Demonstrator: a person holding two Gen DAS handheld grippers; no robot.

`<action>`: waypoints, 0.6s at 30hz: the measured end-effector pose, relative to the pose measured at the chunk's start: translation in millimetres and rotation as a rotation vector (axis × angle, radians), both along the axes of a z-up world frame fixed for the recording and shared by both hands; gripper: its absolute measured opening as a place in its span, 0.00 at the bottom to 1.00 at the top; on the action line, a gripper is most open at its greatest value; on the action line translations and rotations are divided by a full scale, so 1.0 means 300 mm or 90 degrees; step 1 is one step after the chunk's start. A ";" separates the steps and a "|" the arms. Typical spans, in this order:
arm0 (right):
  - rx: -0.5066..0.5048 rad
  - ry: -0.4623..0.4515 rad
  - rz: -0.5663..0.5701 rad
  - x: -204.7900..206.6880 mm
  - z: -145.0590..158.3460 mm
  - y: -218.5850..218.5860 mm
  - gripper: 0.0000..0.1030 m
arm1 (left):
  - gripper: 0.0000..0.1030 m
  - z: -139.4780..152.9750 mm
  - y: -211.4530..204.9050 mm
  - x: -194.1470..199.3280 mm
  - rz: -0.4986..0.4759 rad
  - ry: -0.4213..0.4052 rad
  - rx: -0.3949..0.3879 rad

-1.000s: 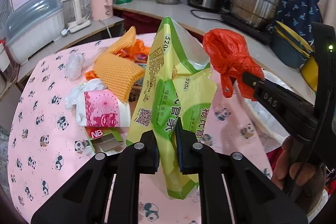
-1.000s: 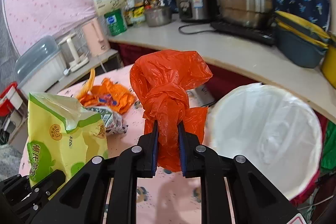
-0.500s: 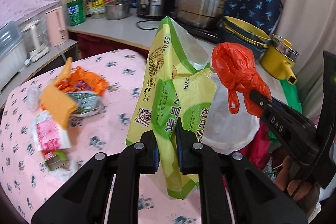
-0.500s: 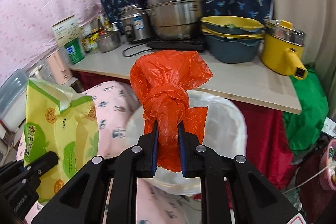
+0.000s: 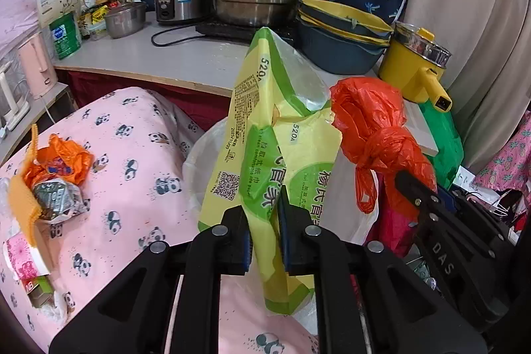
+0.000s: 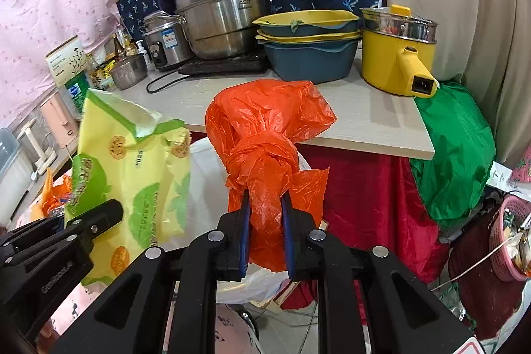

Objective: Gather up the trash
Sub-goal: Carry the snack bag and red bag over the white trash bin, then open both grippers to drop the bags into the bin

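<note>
Two pieces of trash hang over the white-lined bin (image 5: 202, 155). Left gripper (image 5: 264, 231) is clenched on a yellow-green tissue wrapper (image 5: 265, 135), upright, long axis vertical, torn mouth upward. Right gripper (image 6: 265, 234) grasps a knotted orange bag (image 6: 265, 128) below its knot, bulb upward, just right of the wrapper. Beyond the bin stands a counter (image 6: 365, 121) carrying a steel steamer pot (image 6: 219, 19), stacked blue-and-yellow basins (image 6: 308, 48) and a yellow electric pot (image 6: 395, 55). Left of the bin, a panda-print tablecloth (image 5: 132, 188) bears more orange litter (image 5: 63, 161).
</note>
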State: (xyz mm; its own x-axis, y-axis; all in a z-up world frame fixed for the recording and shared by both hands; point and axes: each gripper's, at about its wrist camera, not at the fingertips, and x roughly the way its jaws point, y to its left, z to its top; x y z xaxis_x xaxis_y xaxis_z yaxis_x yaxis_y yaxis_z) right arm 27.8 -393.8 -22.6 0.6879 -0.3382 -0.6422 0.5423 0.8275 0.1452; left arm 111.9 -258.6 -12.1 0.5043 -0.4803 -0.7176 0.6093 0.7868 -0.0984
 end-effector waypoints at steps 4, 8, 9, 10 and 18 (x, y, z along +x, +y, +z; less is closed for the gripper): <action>0.007 0.006 -0.003 0.008 -0.023 -0.015 0.15 | 0.14 -0.030 -0.027 0.024 -0.003 0.014 0.003; 0.012 0.009 0.001 0.029 -0.036 -0.019 0.15 | 0.21 -0.046 -0.031 0.035 -0.006 0.014 0.007; 0.014 0.009 0.002 0.035 -0.039 -0.019 0.15 | 0.25 -0.048 -0.030 0.038 -0.005 0.014 0.004; 0.015 0.009 0.003 0.043 -0.041 -0.019 0.16 | 0.38 -0.047 -0.026 0.040 -0.002 0.012 0.001; 0.028 -0.004 0.016 0.096 -0.042 -0.010 0.37 | 0.69 -0.024 0.022 0.064 0.042 -0.012 0.001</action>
State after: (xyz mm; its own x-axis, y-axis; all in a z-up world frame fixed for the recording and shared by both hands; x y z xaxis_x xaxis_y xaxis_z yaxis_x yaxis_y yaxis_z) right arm 56.7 -396.7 -35.3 0.6996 -0.2915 -0.6523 0.5202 0.8337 0.1853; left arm 131.1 -251.9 -19.1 0.5490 -0.4440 -0.7081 0.5573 0.8259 -0.0857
